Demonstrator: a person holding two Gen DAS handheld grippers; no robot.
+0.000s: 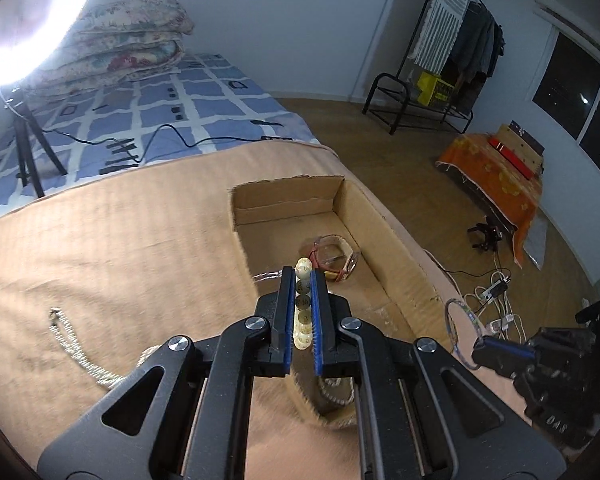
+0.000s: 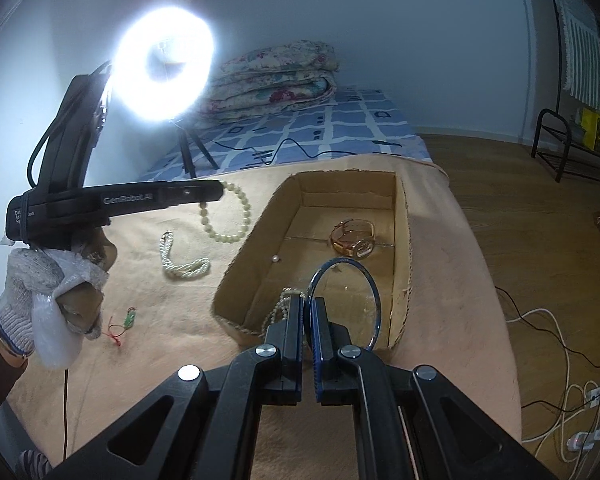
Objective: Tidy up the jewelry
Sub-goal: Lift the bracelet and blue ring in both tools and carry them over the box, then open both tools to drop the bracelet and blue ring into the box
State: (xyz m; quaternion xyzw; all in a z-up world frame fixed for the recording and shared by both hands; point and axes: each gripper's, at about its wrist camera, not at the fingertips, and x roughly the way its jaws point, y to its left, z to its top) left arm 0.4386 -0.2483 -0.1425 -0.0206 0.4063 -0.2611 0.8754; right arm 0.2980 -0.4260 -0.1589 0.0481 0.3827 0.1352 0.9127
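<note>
My left gripper (image 1: pixel 303 276) is shut on a cream pearl necklace (image 1: pixel 302 308), whose beads run between the blue pads; in the right wrist view the strand (image 2: pixel 236 216) hangs from the left gripper (image 2: pixel 216 190) above the tan cloth. My right gripper (image 2: pixel 307 300) is shut on a thin blue bangle (image 2: pixel 374 292), held over the near end of the cardboard box (image 2: pixel 404 216); the bangle also shows in the left wrist view (image 1: pixel 456 320). Inside the box lie an amber bracelet (image 2: pixel 354 236), a single pearl (image 2: pixel 275 258) and a beaded strand (image 2: pixel 278 304).
On the tan cloth left of the box lie a twisted white bead bracelet (image 2: pixel 180 264) and a small green-and-red charm (image 2: pixel 126 320); a silver chain (image 1: pixel 72 344) shows in the left wrist view. A ring light (image 2: pixel 164 62) on a tripod stands behind, and cables (image 2: pixel 556 360) lie on the floor at right.
</note>
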